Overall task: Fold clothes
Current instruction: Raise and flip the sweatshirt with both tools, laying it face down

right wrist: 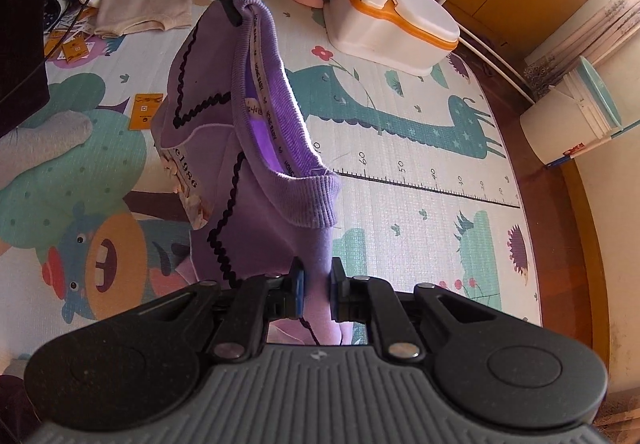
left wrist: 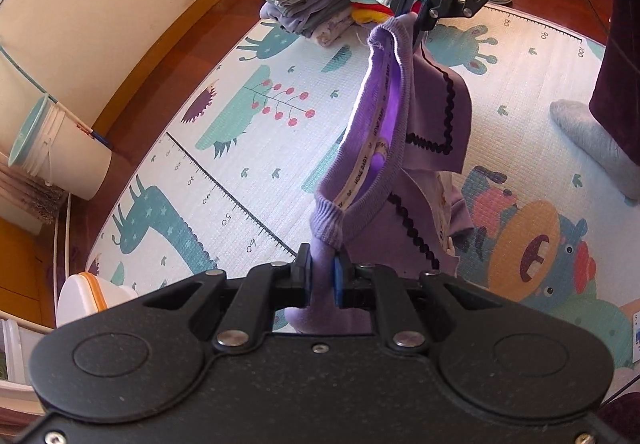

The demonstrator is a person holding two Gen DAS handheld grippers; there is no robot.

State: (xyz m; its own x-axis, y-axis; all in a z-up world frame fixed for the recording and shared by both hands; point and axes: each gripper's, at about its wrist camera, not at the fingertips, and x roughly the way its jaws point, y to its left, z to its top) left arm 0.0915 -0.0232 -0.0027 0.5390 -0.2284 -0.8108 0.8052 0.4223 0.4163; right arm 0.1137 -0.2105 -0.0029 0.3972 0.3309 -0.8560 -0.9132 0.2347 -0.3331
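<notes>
**Purple top strung up between two grippers over the play mat**

Here we are above the play mat (left wrist: 400, 56), and the purple top (left wrist: 384, 148) is off the floor entirely, hanging in the air over the mat's cartoon animals. The left gripper (left wrist: 322, 276) has its jaws clamped on one end of the ribbed neckline, cloth bunched tight between the pads. Across from it, the right gripper (left wrist: 416, 14) is pinching the other end of that same neckline, jaws closed on the fabric.

From the right wrist camera it reads the same way: the right gripper (right wrist: 316, 286) bites purple cloth close in, and the left gripper (right wrist: 230, 2) holds the far end of the collar. The neckline sags open between them, showing a printed tape running round its inside. A flap edged in black zigzag trim droops from the top, and the rest of the garment hangs down toward the mat.

Beyond the top, at the mat's far edge, sits a stack of folded clothes (left wrist: 320, 0) in grey, red and yellow. A grey-socked foot (left wrist: 592, 140) stands on the mat beside the hanging top. At the mat's opposite edge, a white and orange potty (right wrist: 394, 18). A white bucket (left wrist: 56, 148) rests on the wooden floor just off the mat.
</notes>
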